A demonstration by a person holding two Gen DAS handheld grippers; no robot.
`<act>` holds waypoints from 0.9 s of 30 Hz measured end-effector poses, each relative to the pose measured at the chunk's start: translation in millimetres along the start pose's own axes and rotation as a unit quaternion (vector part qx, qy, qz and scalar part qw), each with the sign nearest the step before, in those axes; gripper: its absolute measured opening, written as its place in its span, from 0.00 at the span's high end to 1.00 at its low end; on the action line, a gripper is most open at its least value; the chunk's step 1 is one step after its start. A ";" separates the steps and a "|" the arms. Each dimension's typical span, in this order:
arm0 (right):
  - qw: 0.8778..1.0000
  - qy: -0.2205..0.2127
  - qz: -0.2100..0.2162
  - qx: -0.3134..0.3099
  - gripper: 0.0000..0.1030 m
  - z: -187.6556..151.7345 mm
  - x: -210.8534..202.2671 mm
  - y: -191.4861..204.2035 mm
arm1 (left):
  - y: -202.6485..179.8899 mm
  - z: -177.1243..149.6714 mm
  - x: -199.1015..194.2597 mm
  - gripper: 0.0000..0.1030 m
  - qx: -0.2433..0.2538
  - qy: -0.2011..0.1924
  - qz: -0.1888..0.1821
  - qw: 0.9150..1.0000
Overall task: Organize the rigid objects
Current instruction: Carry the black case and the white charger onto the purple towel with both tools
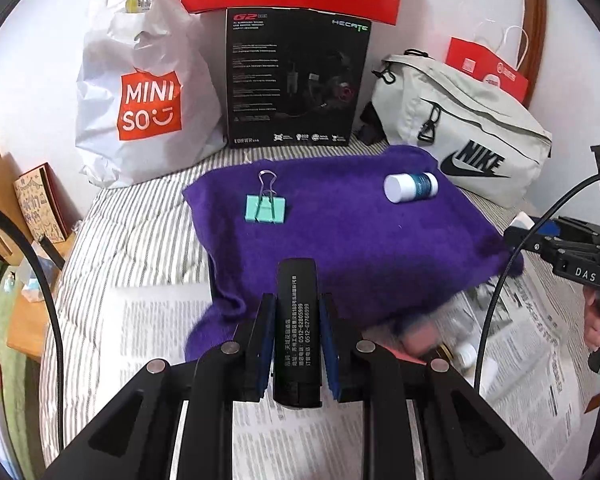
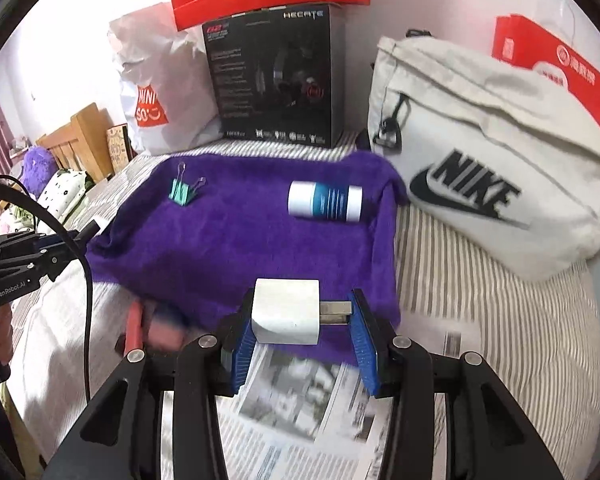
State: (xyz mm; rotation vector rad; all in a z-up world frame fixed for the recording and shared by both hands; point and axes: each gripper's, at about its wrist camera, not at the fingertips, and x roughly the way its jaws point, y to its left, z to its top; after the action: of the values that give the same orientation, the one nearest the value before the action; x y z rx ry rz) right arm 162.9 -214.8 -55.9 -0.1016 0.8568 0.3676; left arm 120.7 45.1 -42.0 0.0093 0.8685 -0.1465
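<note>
This is a bedroom in a home: a bed with a striped sheet (image 2: 480,280) fills the frame, a wooden headboard (image 2: 80,136) stands at the left, and a shopping bag (image 1: 140,92), headset box (image 1: 296,80) and waist bag (image 1: 460,128) lean against the wall.

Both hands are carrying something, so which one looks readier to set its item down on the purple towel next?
Probably the right. Its gripper holds the white charger already over the towel's near edge. The left gripper holds the black stick further back, at the towel's corner over the newspaper.
</note>
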 end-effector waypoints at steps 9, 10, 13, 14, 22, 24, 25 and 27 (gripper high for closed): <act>1.000 0.006 -0.001 -0.009 0.58 25.7 30.0 0.9 | 14.3 25.2 27.0 0.80 -0.008 0.008 0.003 1.000; 1.000 0.008 -0.002 -0.011 0.58 28.0 33.5 0.9 | 15.7 27.7 31.1 0.80 -0.008 0.010 0.004 1.000; 1.000 0.009 -0.007 -0.016 0.58 32.9 42.0 -0.4 | 19.2 32.8 41.5 0.80 -0.009 0.016 0.000 1.000; 1.000 0.011 -0.010 -0.018 0.58 34.7 45.7 -0.8 | 20.6 34.6 45.7 0.80 -0.010 0.017 0.000 1.000; 0.999 0.031 -0.016 -0.016 0.58 42.8 74.9 -8.2 | 28.3 41.2 69.0 0.80 -0.014 0.030 -0.002 0.999; 0.999 0.037 -0.016 -0.013 0.58 43.0 82.2 -9.6 | 29.7 42.8 74.6 0.80 -0.015 0.034 -0.002 0.999; 0.999 0.040 -0.016 -0.012 0.58 42.9 86.1 -10.2 | 30.3 43.6 76.8 0.80 -0.015 0.035 -0.002 0.999; 0.999 0.043 -0.017 -0.012 0.58 42.7 91.2 -10.0 | 31.4 44.7 81.5 0.80 -0.015 0.039 -0.004 0.999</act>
State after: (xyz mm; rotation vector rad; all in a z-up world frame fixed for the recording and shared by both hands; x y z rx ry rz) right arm 251.6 -189.0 -97.3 -0.1548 0.9347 0.3439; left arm 210.6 63.0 -76.7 -0.0162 0.9491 -0.1407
